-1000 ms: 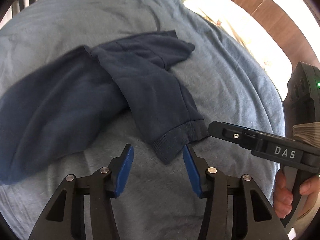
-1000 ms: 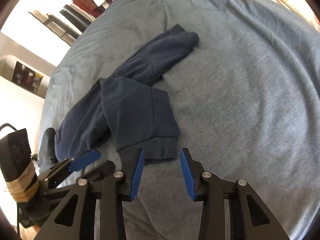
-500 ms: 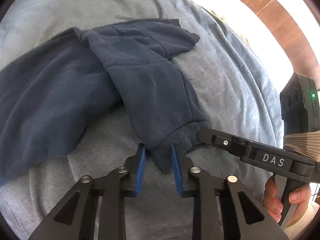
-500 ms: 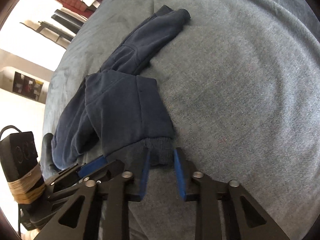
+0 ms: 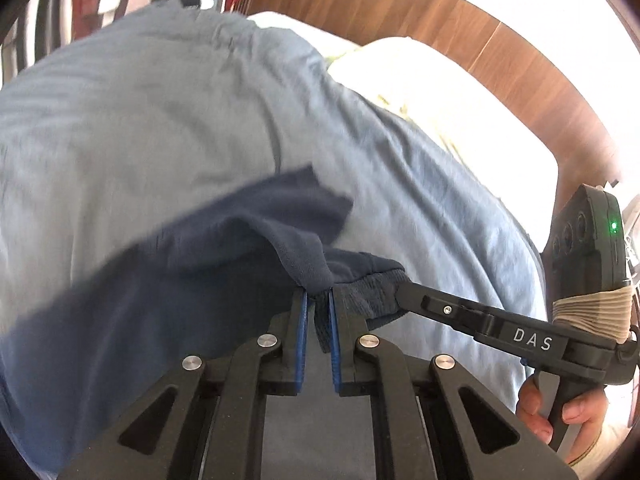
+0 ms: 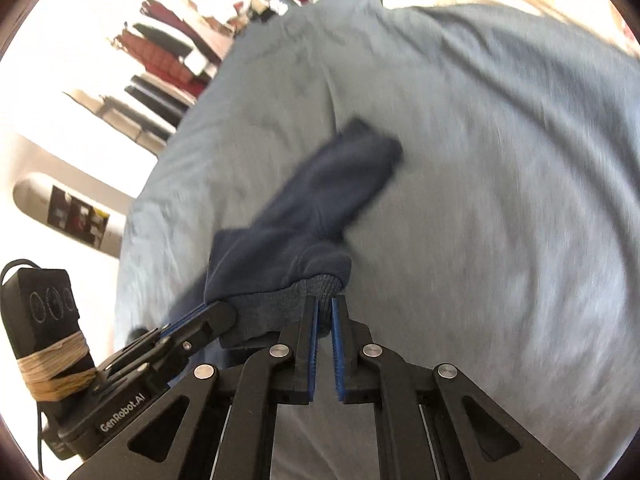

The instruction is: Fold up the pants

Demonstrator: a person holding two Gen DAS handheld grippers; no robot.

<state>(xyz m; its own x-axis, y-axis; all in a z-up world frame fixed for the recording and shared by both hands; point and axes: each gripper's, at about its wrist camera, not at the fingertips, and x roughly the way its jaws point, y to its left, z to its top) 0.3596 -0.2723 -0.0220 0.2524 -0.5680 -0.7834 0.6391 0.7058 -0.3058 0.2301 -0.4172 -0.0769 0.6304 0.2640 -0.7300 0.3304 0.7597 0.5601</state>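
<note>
Dark navy pants lie on a light blue bedspread. My left gripper is shut on one corner of a ribbed leg cuff. My right gripper is shut on the other corner of the same cuff, close beside the left one. The cuff is lifted off the bed and the leg hangs forward from it. The other leg stretches away on the bedspread. The image is blurred by motion.
White pillows and a wooden headboard lie to the right of the bedspread. Clothes on hangers are at the far left. A hand holds the right gripper's handle.
Both grippers closed on the cuff's two corners and have lifted it off the bed. The pant leg now rises with them and the view has tilted up.
</note>
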